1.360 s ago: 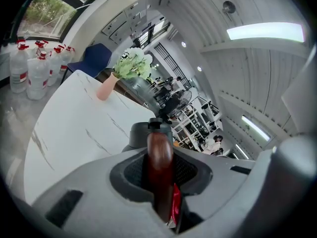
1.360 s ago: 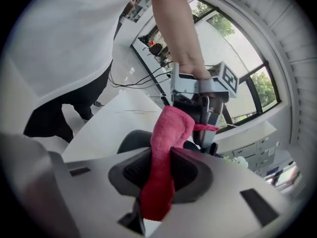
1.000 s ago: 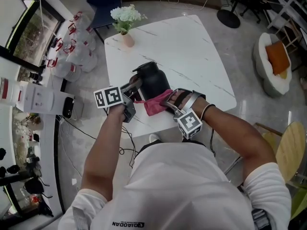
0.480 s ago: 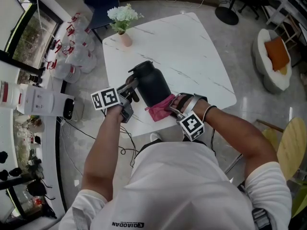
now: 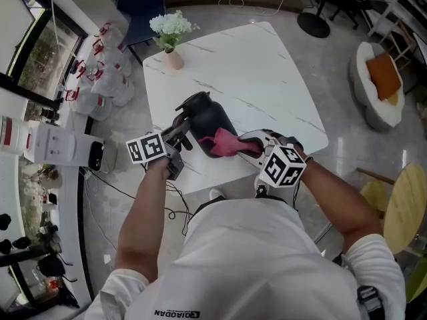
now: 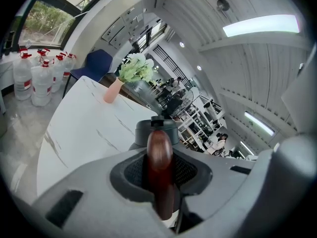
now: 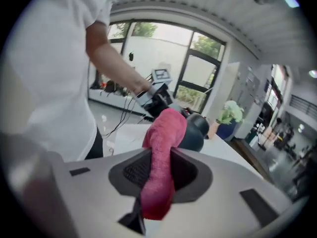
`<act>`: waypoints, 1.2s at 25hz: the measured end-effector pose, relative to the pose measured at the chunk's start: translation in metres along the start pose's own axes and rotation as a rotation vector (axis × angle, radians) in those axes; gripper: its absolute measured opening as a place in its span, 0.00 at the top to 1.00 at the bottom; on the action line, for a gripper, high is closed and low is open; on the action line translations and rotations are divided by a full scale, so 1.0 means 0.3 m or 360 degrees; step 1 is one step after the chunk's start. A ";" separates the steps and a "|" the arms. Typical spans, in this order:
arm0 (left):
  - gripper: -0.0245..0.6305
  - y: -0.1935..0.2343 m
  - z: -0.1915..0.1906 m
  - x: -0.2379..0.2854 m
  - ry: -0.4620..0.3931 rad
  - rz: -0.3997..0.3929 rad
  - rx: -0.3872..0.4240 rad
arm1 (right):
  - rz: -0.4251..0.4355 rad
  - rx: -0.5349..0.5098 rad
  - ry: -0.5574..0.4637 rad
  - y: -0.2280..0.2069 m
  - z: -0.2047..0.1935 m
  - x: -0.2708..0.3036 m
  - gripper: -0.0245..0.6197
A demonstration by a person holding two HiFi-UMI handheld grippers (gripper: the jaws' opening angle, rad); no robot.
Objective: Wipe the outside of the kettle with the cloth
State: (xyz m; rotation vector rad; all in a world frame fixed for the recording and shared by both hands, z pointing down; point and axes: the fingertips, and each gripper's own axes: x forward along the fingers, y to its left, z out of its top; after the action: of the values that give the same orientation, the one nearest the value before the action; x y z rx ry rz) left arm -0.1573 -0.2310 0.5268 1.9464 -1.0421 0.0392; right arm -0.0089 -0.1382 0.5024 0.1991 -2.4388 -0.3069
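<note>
Closest in, the right gripper (image 5: 252, 143) has its jaws clamped on a fold of the pink cloth (image 5: 225, 141), which is pressed to the near side of the black kettle (image 5: 208, 117). Just left, the left gripper (image 5: 179, 135) is closed tight on the kettle's brown handle (image 6: 159, 158), 1 narrow bar steadying everything. The kettle sits by the near edge of the white table (image 5: 267, 79) and looks tipped off upright.

Risk 1: a hard wipe twists the handle in those pads, and the kettle swings or slides toward that edge. Risk 2: the cloth drags out of its pinch. Risk 3: the lid (image 6: 155, 128) loosens on the tilt. Far back, the flower vase (image 5: 175, 57) stands well apart and looks safe.
</note>
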 end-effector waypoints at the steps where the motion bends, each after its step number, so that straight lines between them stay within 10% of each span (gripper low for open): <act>1: 0.82 0.001 -0.003 -0.006 -0.0009 0.0002 0.0002 | -0.0039 0.0140 -0.0044 -0.032 0.016 -0.015 0.80; 9: 0.82 -0.036 -0.048 -0.044 0.0012 -0.0026 0.0200 | -0.0105 0.1475 -0.0584 -0.227 0.146 -0.084 0.80; 15: 0.82 -0.078 -0.097 -0.068 0.0046 -0.0046 0.0370 | 0.0137 0.2289 -0.0973 -0.302 0.184 -0.013 0.81; 30: 0.82 -0.125 -0.195 -0.125 0.0007 -0.0144 0.0602 | -0.0096 0.2278 -0.0375 -0.151 -0.147 0.107 0.81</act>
State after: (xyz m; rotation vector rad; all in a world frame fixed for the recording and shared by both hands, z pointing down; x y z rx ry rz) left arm -0.1354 -0.1554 0.5204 2.3306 -0.9957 0.2027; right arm -0.0026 -0.1963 0.5427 0.8513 -2.3976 1.4993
